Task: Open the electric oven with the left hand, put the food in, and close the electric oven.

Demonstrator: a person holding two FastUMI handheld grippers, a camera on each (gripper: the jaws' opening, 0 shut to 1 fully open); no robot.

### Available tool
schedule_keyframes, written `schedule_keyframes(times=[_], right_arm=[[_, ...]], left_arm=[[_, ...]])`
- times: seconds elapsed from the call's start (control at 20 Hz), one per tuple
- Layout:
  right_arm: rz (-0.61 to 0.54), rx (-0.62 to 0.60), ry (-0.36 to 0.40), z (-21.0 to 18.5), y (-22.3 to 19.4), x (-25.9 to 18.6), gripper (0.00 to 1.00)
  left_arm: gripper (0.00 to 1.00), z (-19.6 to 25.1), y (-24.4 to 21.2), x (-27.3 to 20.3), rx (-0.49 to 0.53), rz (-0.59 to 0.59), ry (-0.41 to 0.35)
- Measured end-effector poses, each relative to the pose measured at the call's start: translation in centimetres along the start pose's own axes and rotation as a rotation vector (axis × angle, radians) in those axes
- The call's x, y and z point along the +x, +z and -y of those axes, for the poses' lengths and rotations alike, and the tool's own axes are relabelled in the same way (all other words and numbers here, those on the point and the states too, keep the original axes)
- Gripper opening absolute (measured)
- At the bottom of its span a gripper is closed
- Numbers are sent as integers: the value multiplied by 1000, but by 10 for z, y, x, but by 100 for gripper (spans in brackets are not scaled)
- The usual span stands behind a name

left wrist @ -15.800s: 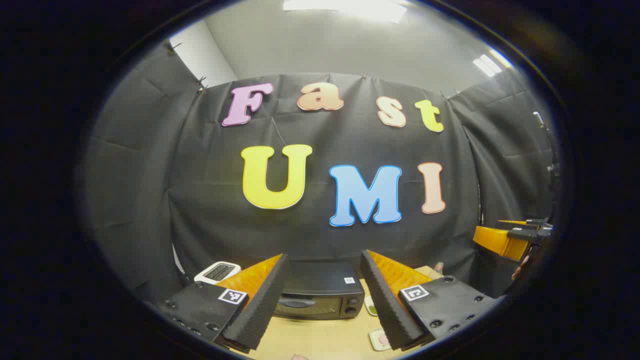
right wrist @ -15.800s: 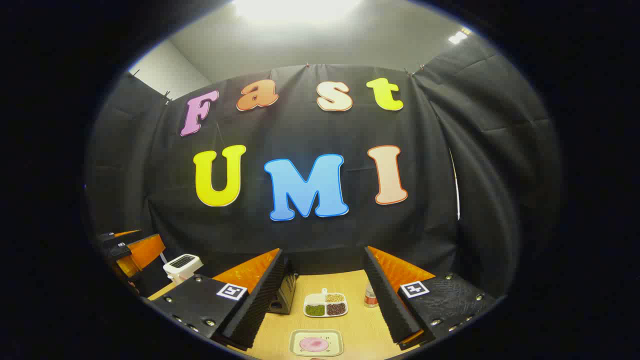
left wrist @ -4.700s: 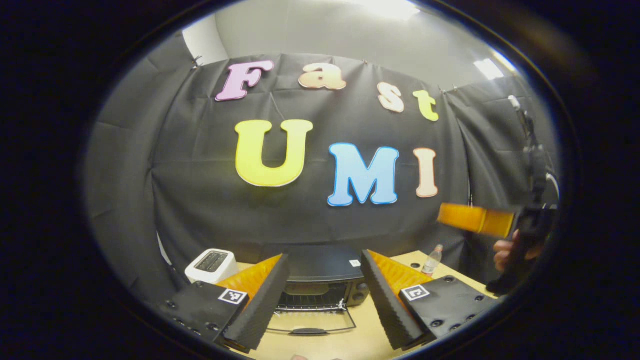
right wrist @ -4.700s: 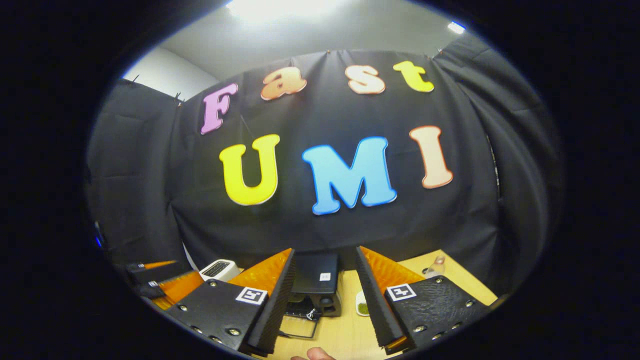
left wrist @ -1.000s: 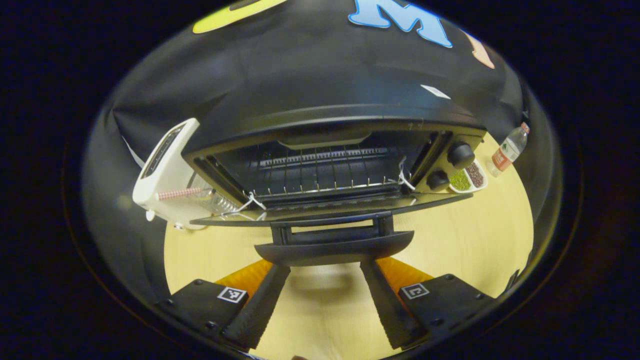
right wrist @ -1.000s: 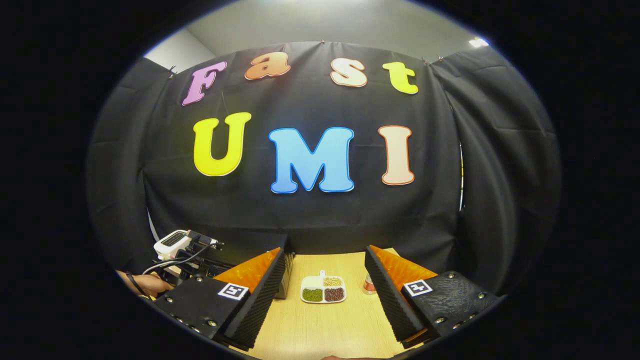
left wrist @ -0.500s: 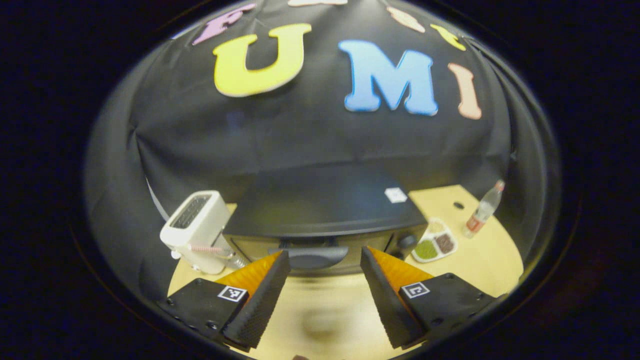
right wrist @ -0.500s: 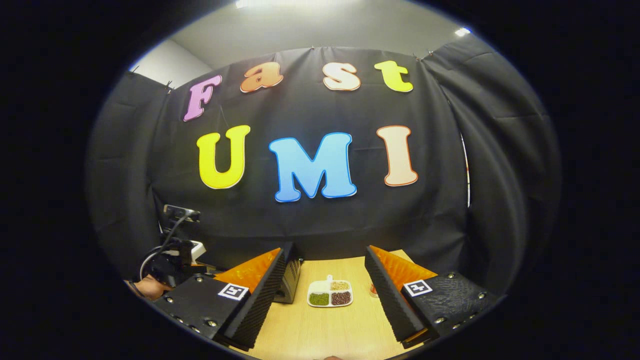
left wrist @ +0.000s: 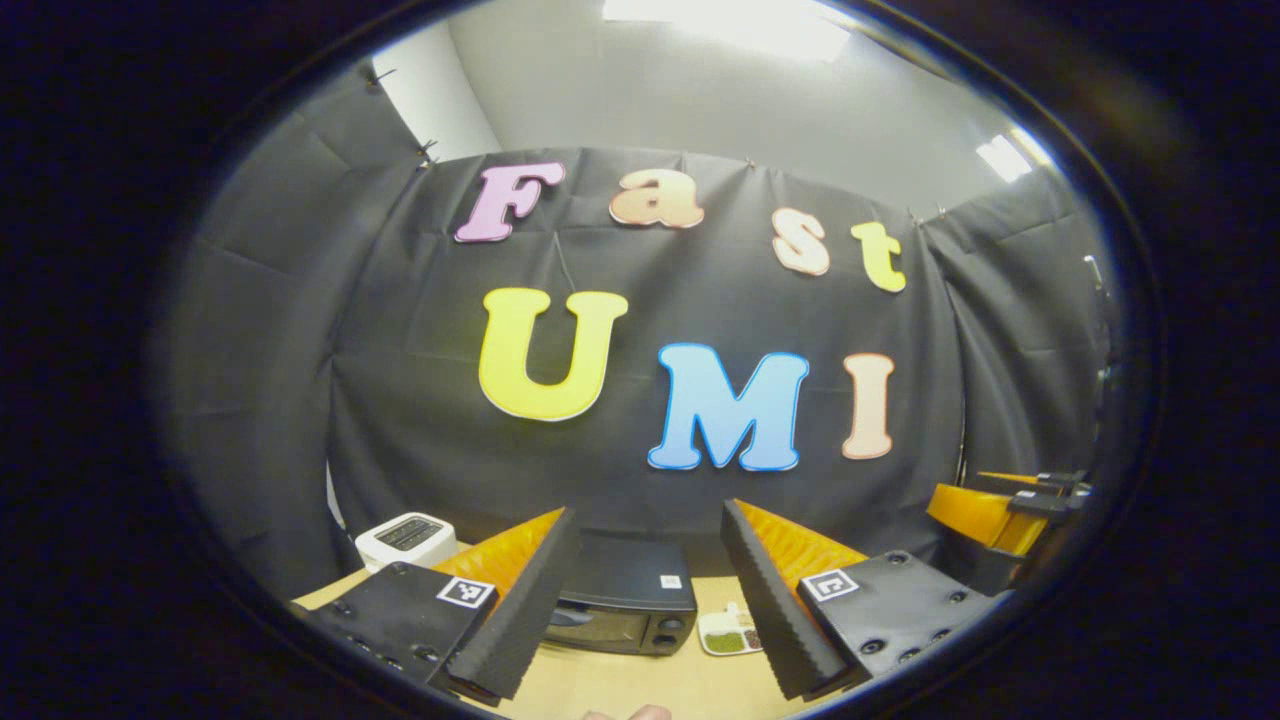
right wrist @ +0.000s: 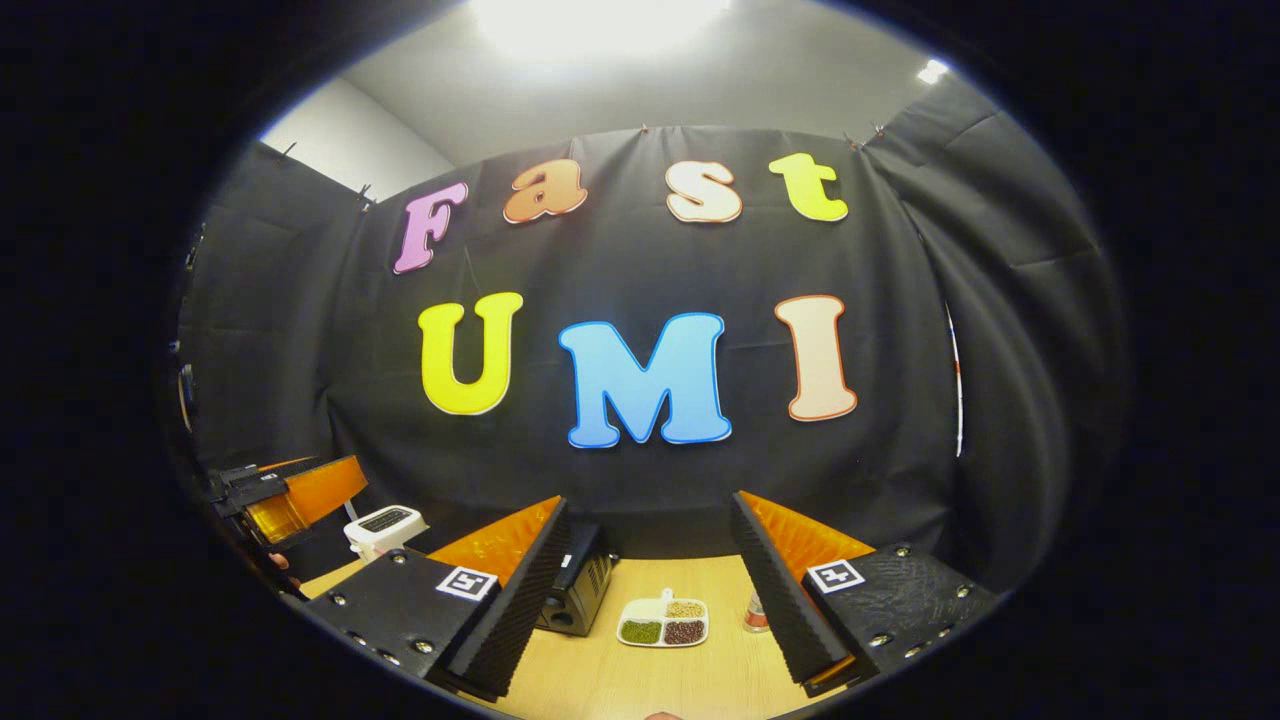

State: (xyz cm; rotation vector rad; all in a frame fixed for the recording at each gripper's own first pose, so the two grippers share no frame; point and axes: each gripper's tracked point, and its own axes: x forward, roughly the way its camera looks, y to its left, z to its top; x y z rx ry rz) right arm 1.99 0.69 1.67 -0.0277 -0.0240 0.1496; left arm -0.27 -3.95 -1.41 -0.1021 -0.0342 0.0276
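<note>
Left gripper view: left tool [left wrist: 648, 600] apart, empty, above oven [left wrist: 622, 598], door shut; right tool [right wrist: 648, 598] apart.

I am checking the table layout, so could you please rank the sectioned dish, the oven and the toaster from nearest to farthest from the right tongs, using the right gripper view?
1. Sectioned dish, on the table straight ahead of the right tongs.
2. Oven, just left of the dish.
3. Toaster, far left, behind the oven.

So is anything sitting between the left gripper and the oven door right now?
Nothing visible: bare table lies between the open left gripper and the oven, door shut. The divided dish sits off to its right.
</note>
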Motion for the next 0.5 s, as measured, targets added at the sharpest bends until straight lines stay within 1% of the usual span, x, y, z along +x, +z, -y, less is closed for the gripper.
schedule_keyframes(times=[0.05,0.1,0.2,0.3,0.45,0.5], right_arm=[[8,7,11,-1,1,-1,97],[10,13,18,-2,2,-1,97],[5,17,14,-2,1,-2,97],[2,17,1,-3,2,-4,97],[-7,13,-31,-6,4,-9,97],[-10,13,-35,-8,4,-10,97]], left_arm=[[100,-3,1,-7,15,-11,17],[97,-6,2,-11,28,-18,34],[91,-7,5,-17,32,-18,43],[91,-8,3,-17,33,-11,24],[91,-12,-3,-14,47,-47,-3],[91,-13,0,-13,49,-41,-13]])
